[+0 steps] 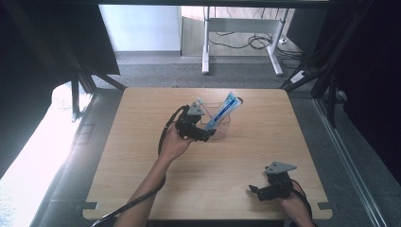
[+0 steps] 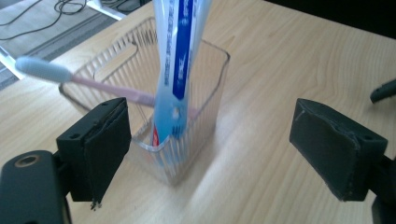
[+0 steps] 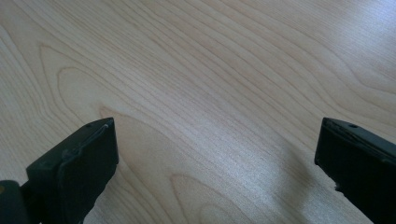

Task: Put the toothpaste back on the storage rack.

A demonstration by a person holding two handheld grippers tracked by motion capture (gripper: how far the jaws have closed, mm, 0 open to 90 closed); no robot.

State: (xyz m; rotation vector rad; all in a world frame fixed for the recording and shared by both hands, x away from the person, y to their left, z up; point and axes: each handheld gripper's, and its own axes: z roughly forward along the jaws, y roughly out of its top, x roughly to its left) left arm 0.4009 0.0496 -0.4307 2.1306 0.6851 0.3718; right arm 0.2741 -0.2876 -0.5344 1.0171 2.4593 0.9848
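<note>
Left gripper point(image 2: 210, 144) released beside toothpaste tube point(image 2: 175, 70) in holder point(image 2: 205, 93), right gripper point(image 3: 217, 163) released

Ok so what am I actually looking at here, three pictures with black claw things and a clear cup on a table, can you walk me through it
A person sits at a wooden table and holds a hand-operated gripper in each hand, a tool with two black jaws. The high view is taken from above and looks down at the table. The other two pictures come from small cameras riding on each gripper, looking out between its jaws.

The left gripper is open, right in front of a clear ribbed plastic cup near the table's middle. Inside the cup stand a blue and white toothpaste tube and a pink toothbrush, both leaning. Nothing is held.

The right gripper is also open, resting near the table's near right corner, and its camera looks at bare wood.
</note>
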